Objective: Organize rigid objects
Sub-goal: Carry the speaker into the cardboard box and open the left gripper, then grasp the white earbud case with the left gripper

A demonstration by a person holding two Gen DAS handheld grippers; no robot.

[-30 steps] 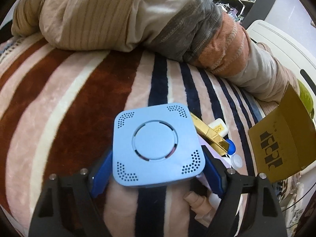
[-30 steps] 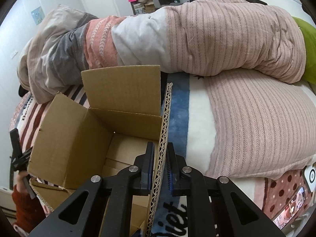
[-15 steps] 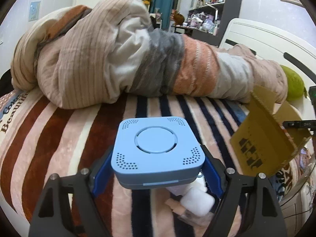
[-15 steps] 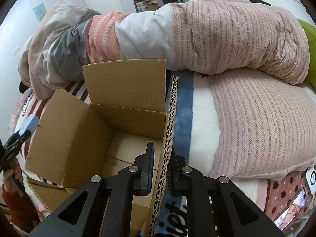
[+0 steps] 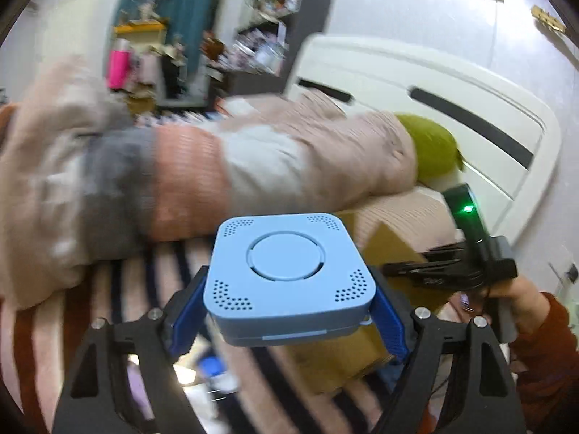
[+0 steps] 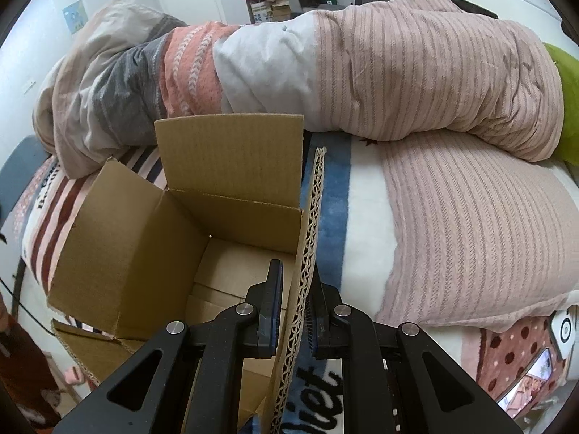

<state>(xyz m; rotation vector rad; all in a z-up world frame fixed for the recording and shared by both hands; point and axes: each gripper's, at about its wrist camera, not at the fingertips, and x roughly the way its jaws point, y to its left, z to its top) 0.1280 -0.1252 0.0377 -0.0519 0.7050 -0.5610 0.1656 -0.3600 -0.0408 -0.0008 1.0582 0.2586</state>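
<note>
Mid-transfer: my left gripper (image 5: 289, 311) clamps the blue square device (image 5: 289, 278) in the air above the bed, right gripper (image 6: 294, 309) pinches the cardboard box (image 6: 173, 238) flap; next I lower it into the box, then release.

Striped blanket-covered bed (image 6: 365, 195), open cardboard box (image 6: 144, 249) on it, rumpled quilt (image 6: 362, 68) behind
</note>
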